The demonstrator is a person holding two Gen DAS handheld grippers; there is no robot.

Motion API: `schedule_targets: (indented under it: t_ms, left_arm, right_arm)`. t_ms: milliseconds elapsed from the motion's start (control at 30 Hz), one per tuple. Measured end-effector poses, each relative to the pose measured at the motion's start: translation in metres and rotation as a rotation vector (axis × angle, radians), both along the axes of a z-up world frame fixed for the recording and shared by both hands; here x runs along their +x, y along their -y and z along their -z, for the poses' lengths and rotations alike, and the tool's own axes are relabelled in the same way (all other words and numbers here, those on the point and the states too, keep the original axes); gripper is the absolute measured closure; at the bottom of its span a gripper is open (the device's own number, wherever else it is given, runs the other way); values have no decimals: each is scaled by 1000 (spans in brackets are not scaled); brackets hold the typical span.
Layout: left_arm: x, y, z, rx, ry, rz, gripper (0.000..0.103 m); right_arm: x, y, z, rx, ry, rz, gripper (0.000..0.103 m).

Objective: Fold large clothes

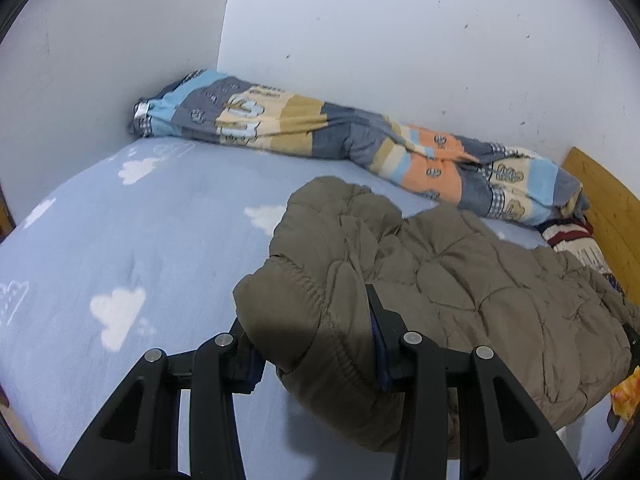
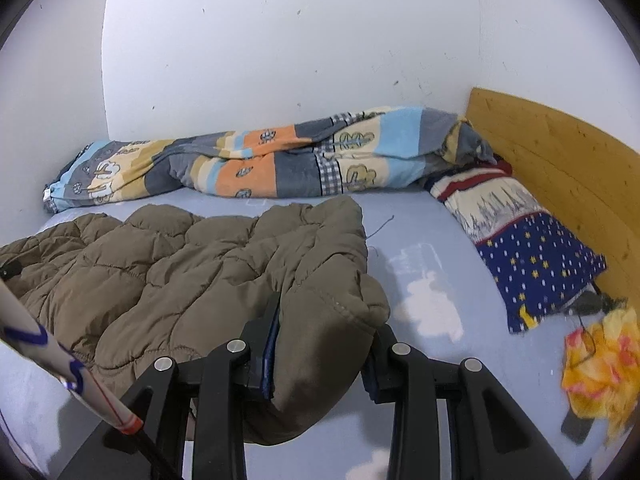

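Left wrist view: the left gripper (image 1: 310, 336) has its two black fingers clamped on a bunched corner of the quilted olive-brown jacket (image 1: 460, 280), the padded fabric bulging up between them.
Right wrist view: the right gripper (image 2: 326, 340) is likewise closed on another thick fold of the jacket (image 2: 180, 264), one finger pressed on each side of it.
Jacket: spread across the near part of the bed, its gripped corners lifted off the sheet; the rest lies flat and wrinkled, reaching toward the middle of the bed.
Bed sheet (image 1: 140, 240): light blue with white clouds, bare toward the bed's far left corner.
Rolled blanket (image 2: 260, 160): striped in blue, orange, cream and grey, lying along the far edge of the bed against the white wall (image 2: 280, 40).
Pillow (image 2: 532, 248): dark blue with stars below, cream and red above, at the right edge beside the wooden headboard (image 2: 560, 168).
Yellow-orange cloth (image 2: 600, 364): crumpled at the near right corner.
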State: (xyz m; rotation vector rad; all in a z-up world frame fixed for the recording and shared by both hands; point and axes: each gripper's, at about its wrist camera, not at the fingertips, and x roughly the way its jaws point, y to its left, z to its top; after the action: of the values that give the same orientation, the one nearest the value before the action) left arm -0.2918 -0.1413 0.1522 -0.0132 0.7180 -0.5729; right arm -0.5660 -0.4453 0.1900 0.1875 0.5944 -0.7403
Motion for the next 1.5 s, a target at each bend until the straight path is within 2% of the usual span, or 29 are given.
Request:
schedule_targets:
  t_ms: [167, 300, 400, 467, 533, 633, 667, 700, 767, 933, 967, 1033, 1100, 1200, 1300, 1333, 1367, 1433, 1500]
  left_arm:
    - [-22, -21, 11, -14, -32, -3, 62]
    - [-26, -30, 29, -4, -100, -20, 58]
    - [-20, -40, 53, -31, -223, -56, 54]
    - [-15, -48, 68, -55, -308, -86, 51]
    - [-8, -62, 89, -113, -432, -135, 46]
    - [-2, -81, 107, -200, -541, -189, 40]
    - [-1, -86, 108, -216, -551, -200, 40]
    - [-1, -89, 106, -221, -546, -205, 39]
    - [-1, -97, 99, -240, -527, -220, 38]
    - [6, -141, 84, -347, -472, -407, 38]
    - [6, -147, 77, -346, -433, -438, 38]
    - [6, -143, 64, -323, -364, -429, 38]
    - [-1, -122, 47, -271, -272, -359, 38]
    - [-27, -59, 21, -148, -114, -153, 38]
    - [-68, 14, 5, -29, 43, 93, 38]
    - [-77, 32, 4, -9, 67, 149, 38]
    - [-88, 55, 4, 17, 87, 228, 38]
    - [-98, 84, 10, 53, 84, 315, 38]
    - [-97, 106, 24, 116, 66, 335, 38]
  right_arm:
    - [-25, -11, 6, 26, 9, 8, 67]
    - [-40, -6, 24, 120, 5, 33, 67]
    - [-48, 14, 54, 290, -1, 73, 67]
    - [-58, 32, 80, 461, 19, 111, 65]
    - [-70, 48, 103, 622, 66, 155, 60]
    - [-93, 68, 130, 841, 160, 221, 41]
    - [-103, 74, 136, 900, 197, 249, 30]
    - [-117, 79, 142, 972, 270, 278, 26]
    - [-133, 84, 147, 1042, 342, 304, 26]
    - [-177, 96, 134, 982, 425, 462, 26]
    - [-183, 97, 126, 938, 426, 475, 26]
    - [-177, 99, 103, 817, 395, 433, 25]
    - [-155, 89, 73, 681, 371, 330, 26]
    - [-97, 60, 44, 490, 245, 119, 26]
    - [-40, 23, 35, 382, 156, -59, 30]
    - [-22, 13, 35, 365, 134, -110, 32]
    - [-12, 7, 37, 349, 114, -134, 39]
    - [21, -6, 41, 316, 58, -191, 46]
    - [38, -13, 51, 308, 14, -216, 53]
